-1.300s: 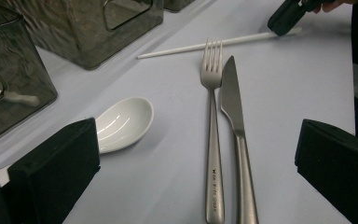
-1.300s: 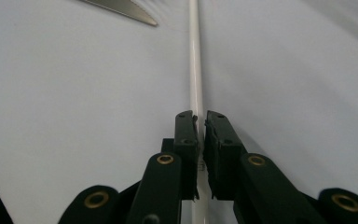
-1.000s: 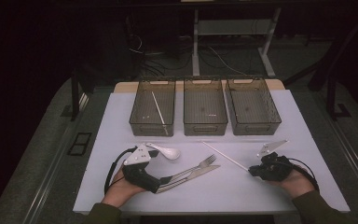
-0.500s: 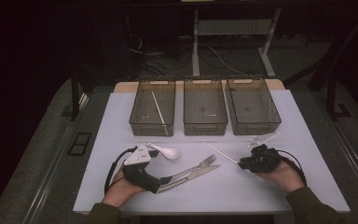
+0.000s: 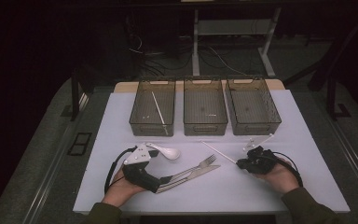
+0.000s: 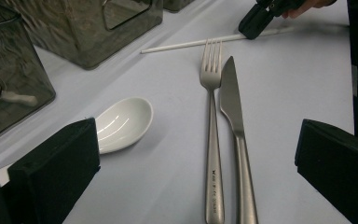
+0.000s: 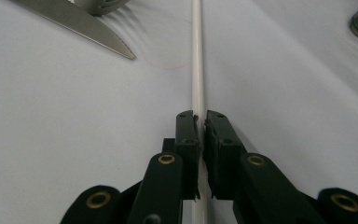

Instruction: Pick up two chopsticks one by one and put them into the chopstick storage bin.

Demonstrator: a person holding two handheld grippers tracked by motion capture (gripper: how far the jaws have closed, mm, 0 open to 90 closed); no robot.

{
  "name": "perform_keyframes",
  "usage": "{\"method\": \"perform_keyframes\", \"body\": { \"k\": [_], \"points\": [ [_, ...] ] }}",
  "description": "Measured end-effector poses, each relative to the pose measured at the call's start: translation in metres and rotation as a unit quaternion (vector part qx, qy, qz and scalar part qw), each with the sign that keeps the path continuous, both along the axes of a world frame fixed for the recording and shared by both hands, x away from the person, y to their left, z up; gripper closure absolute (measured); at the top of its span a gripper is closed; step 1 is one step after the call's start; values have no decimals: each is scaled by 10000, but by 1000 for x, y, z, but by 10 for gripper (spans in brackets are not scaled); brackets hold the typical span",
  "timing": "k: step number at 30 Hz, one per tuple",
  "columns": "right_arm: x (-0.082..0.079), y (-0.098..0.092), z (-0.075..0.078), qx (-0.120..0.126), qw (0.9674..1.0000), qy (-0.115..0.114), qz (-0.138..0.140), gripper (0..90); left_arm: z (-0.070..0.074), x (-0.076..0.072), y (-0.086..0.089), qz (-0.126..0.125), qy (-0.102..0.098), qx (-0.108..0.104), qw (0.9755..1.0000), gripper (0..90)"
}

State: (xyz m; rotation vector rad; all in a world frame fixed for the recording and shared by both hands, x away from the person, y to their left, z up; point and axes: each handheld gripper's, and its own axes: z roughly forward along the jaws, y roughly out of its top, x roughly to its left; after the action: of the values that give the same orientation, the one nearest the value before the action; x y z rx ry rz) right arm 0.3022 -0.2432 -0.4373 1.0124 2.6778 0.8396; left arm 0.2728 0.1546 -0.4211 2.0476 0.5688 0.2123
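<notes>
Chopstick (image 7: pixel 198 60) lies flat on the tabletop (image 5: pixel 223 196), my right hand-held gripper (image 7: pixel 200 122) just closed tight on it near one end; I'd lift it level, clear of the knife (image 7: pixel 81 23).

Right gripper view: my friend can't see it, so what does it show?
The right gripper has its two black jaws pinched shut on a thin white stick that lies on the white table and runs straight away from the camera. A knife tip shows at the top left.
</notes>
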Motion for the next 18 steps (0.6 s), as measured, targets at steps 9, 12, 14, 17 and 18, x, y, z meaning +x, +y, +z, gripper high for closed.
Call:
{"method": "perform_keyframes", "body": {
  "k": [9,12,14,17,18],
  "points": [
    [0,-10,6,293,9994,126,-129,840,0,1,0,-18,6,4,10000,0],
    [-2,-14,11,356,9992,115,-161,840,0,0,0,-18,-3,-1,10000,0],
    [-4,-16,15,381,9990,103,-205,840,0,0,0,-47,-36,28,10000,0],
    [-6,-18,19,488,9985,82,-237,840,1,-1,0,-35,-19,12,10000,0],
    [-7,-18,21,498,9983,77,-281,840,1,-1,0,-41,-33,24,10000,0]
  ]
}}
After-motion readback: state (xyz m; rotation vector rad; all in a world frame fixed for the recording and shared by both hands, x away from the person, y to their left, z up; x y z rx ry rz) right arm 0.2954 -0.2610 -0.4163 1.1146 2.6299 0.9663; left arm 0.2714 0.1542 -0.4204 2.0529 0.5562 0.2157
